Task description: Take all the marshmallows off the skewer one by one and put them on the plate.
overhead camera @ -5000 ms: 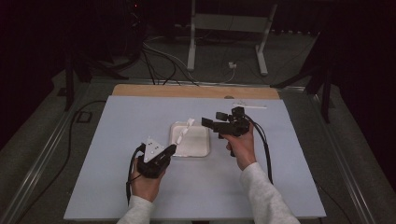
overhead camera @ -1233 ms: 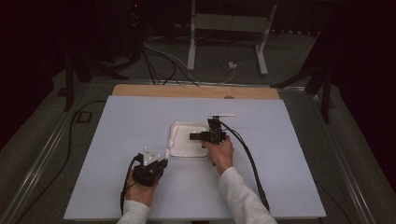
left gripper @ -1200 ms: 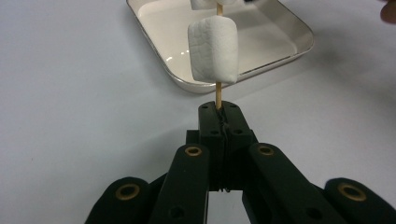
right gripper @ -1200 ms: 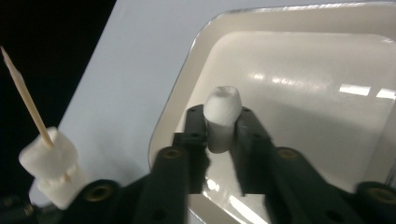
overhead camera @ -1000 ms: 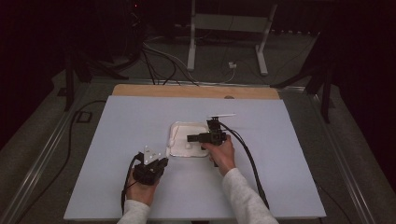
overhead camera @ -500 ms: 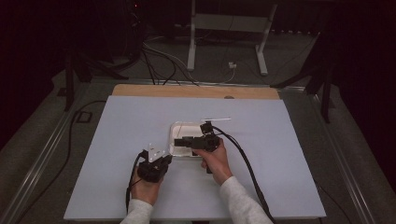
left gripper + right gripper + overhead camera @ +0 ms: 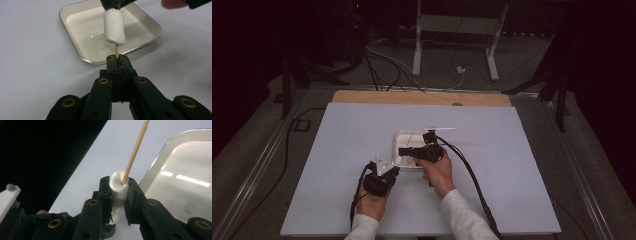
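Two grippers meet over the near-left corner of the white square tray (image 7: 404,142), which sits near the middle of the pale blue table (image 7: 337,150). Your left gripper (image 7: 117,62) has its jaws pressed together on the lower end of a thin wooden skewer (image 7: 116,51), and a white marshmallow (image 7: 114,27) is threaded on that stick just above them. Your right gripper (image 7: 117,187) has just been closing, and its pads now pinch the marshmallow (image 7: 119,188) from both sides, denting it, with the skewer (image 7: 135,150) rising out of its top. The skewer's tip is cut off at the upper edge of the right gripper view, and in the left gripper view its upper part is hidden behind your right gripper. From the high view the marshmallow and stick are too small to make out between your hands.
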### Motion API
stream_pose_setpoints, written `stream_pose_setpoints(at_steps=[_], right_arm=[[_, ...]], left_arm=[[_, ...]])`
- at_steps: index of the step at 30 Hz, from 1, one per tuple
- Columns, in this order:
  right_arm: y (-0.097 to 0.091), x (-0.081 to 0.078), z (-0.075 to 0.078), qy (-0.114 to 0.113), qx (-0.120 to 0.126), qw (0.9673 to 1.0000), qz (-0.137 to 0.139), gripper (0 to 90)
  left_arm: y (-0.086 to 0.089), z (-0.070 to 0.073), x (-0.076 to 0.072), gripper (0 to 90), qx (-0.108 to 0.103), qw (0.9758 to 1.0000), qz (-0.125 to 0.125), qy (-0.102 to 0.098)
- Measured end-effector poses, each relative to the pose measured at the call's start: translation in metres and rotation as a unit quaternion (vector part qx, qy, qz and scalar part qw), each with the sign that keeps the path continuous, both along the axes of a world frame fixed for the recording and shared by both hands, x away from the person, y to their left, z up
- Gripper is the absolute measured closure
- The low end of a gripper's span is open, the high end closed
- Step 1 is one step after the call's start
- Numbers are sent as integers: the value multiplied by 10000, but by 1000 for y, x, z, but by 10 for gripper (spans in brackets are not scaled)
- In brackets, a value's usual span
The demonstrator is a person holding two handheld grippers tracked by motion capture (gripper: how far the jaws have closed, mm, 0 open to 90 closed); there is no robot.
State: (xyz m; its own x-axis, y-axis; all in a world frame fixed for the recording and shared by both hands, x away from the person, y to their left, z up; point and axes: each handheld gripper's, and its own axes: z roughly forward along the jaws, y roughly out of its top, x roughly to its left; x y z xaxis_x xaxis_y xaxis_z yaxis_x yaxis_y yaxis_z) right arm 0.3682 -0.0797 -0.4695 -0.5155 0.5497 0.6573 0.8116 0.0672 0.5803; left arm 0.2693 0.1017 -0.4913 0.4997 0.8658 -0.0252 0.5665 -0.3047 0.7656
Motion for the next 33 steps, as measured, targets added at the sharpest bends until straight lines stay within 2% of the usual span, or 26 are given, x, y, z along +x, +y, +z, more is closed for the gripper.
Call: stream_pose_setpoints(at_steps=[10,15,18,19,20,22,25,27,29,31,32,33], right_arm=[[-10,6,4,108,22,9999,-12,792],[-13,8,6,105,28,9999,-43,804],[-20,11,8,112,98,9997,-209,809],[-24,13,11,72,162,9993,-323,809],[-28,15,13,118,206,9992,-311,808],[-31,16,16,13,78,9995,-293,806],[-31,19,18,4,80,9994,-327,805],[-33,23,18,40,171,9991,-398,806],[-38,27,20,49,261,9985,-486,809],[-51,31,28,-83,463,9951,-867,814],[-62,34,33,-90,618,9928,-1020,814],[-71,37,38,-149,566,9921,-1111,813]], left_arm=[[-3,-1,-2,900,374,9992,-52,-147],[-3,-3,-2,900,441,9989,-66,-136],[-1,-6,-3,900,563,9984,-78,-74],[0,-6,-3,900,530,9985,-75,-98],[0,-4,-4,900,514,9985,-111,-116],[-4,-1,-5,900,660,9975,-211,-137],[-4,-2,-6,900,791,9966,-143,-187],[0,-1,-7,900,777,9967,-138,-212],[4,-2,-8,900,950,9953,-73,-158],[14,-8,-8,900,946,9955,35,24],[21,-8,-7,900,844,9963,146,29],[27,-5,-6,900,614,9978,233,39]])
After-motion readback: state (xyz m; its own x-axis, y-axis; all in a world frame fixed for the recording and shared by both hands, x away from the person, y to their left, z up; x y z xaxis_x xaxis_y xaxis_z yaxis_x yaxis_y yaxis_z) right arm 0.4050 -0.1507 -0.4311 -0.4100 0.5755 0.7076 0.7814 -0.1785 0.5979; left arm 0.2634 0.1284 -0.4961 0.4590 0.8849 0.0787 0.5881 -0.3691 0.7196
